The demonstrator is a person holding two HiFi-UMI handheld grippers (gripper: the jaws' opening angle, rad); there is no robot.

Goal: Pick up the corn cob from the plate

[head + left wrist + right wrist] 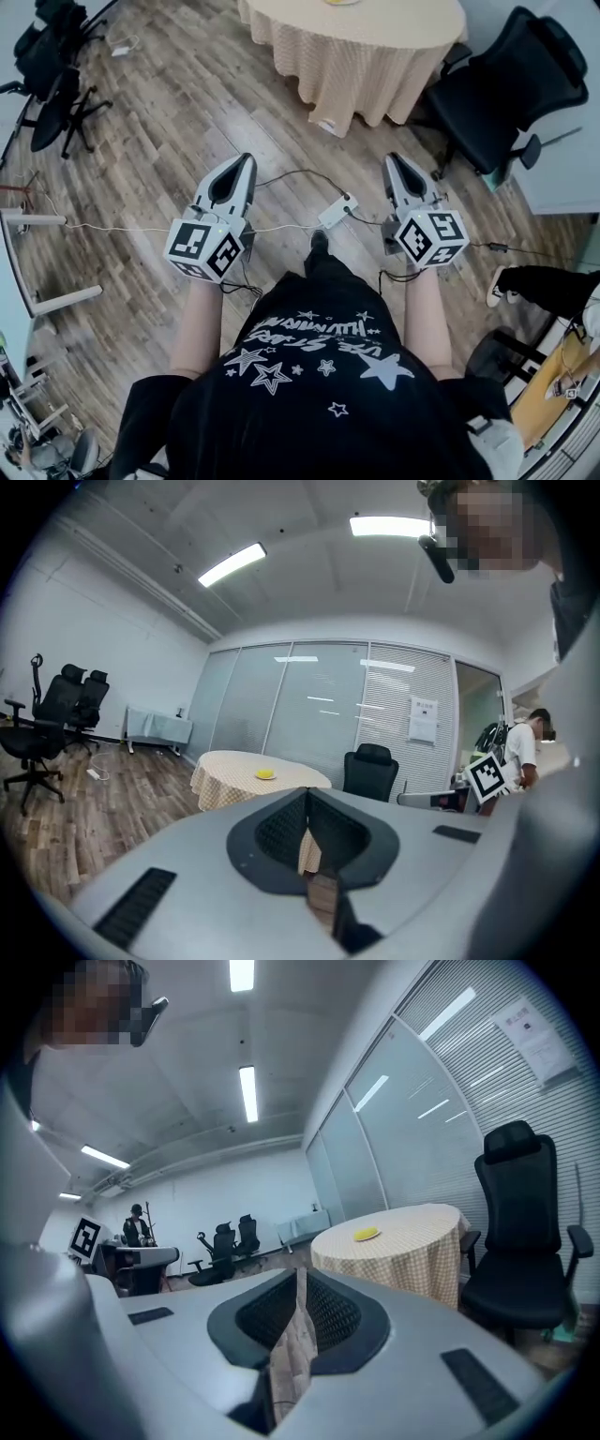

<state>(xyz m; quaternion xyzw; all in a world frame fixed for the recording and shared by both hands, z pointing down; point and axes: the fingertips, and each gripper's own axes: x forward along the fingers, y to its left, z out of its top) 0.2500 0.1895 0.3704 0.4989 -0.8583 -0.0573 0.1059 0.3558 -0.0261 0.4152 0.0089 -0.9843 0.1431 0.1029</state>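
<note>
The person is holding the left gripper (247, 159) and right gripper (390, 160) with jaws pressed together on nothing, while the corn cob (367, 1234) is lying on the round table (375, 66) well ahead.

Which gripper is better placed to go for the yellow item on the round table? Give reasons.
Right, probably: the right gripper sits nearer the table than the left gripper. The yellow item is far from both; all jaws shut.

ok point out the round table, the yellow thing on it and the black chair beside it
round table (405, 1265), right gripper view, side of its checked cloth
yellow item (367, 1234), right gripper view, its middle
black chair (516, 1213), right gripper view, backrest
</note>
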